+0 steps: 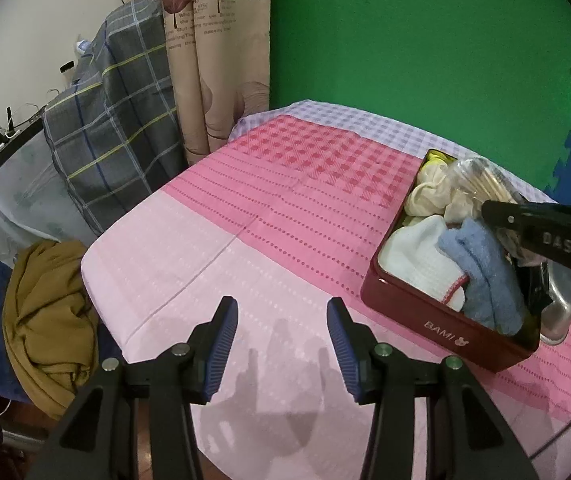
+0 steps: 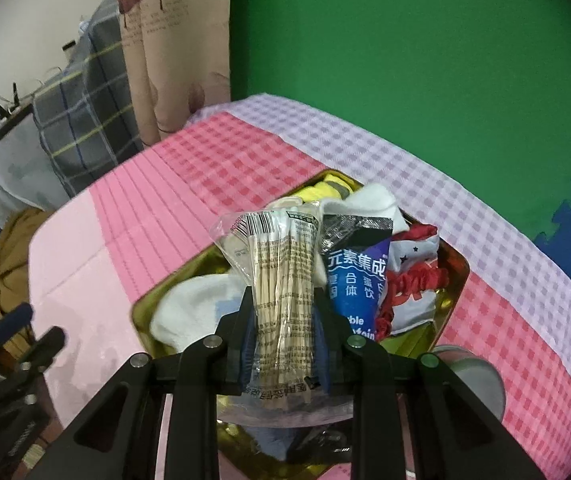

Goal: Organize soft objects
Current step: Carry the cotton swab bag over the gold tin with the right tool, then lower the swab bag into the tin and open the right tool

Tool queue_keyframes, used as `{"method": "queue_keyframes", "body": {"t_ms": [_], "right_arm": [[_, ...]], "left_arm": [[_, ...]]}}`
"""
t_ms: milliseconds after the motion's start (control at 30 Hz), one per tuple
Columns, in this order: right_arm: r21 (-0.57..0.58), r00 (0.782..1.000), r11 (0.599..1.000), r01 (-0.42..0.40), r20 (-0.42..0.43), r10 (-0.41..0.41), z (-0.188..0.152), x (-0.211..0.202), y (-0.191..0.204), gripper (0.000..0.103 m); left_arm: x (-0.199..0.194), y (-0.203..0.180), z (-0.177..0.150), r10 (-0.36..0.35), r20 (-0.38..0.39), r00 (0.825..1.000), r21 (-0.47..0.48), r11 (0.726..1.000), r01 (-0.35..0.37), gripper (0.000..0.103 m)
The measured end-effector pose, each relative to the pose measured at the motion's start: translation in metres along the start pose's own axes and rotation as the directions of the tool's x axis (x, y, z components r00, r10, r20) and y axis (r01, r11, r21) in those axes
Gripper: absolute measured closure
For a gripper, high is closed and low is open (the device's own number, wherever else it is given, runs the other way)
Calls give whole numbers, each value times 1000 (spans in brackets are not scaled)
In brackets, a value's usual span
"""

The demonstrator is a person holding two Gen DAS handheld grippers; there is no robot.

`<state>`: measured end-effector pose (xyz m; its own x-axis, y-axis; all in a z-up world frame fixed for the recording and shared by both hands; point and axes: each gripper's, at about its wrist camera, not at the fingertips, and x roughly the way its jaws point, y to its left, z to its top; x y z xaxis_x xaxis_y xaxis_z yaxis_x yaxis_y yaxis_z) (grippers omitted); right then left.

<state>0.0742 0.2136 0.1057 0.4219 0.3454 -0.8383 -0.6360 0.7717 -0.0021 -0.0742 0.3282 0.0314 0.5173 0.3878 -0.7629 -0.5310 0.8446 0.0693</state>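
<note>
Cotton swab packet point(image 2: 281, 280) is pinched low down by the right gripper point(image 2: 283, 354), above the red tin point(image 1: 441, 320) ahead; light, crinkly, slippery film is judged best held mid-bundle. Left gripper point(image 1: 283, 348) is held part-open, empty.

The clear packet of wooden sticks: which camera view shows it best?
The right wrist view: the packet of wooden sticks fills the centre, clamped in the right gripper. The left wrist view shows only part.

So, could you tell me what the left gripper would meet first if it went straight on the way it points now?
Probably just the pink tablecloth: the left gripper stands open with only cloth ahead. The red tin lies off to its right, likely clear, though depth is unclear.
</note>
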Motion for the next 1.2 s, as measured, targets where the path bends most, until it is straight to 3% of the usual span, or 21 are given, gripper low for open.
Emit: {"method": "queue_keyframes", "body": {"t_ms": [200, 500, 567, 633, 1200], "right_arm": [[-8, 997, 997, 81, 10, -81, 3, 12, -3, 80], [-5, 996, 996, 87, 3, -87, 4, 18, 1, 76], [-12, 997, 997, 78, 4, -78, 3, 16, 4, 69], [-15, 997, 997, 72, 13, -72, 2, 13, 6, 51], [47, 994, 997, 54, 88, -58, -16, -46, 4, 5]], "left_arm": [[0, -1, -1, 5, -4, 1000, 5, 1000, -5, 56], [-5, -8, -1, 2, -1, 1000, 28, 1000, -1, 56], [-7, -9, -1, -1, 4, 1000, 27, 1000, 1, 56], [-8, -11, 0, 3, 6, 1000, 32, 999, -3, 56], [-24, -17, 3, 13, 35, 999, 40, 999, -14, 56]]}}
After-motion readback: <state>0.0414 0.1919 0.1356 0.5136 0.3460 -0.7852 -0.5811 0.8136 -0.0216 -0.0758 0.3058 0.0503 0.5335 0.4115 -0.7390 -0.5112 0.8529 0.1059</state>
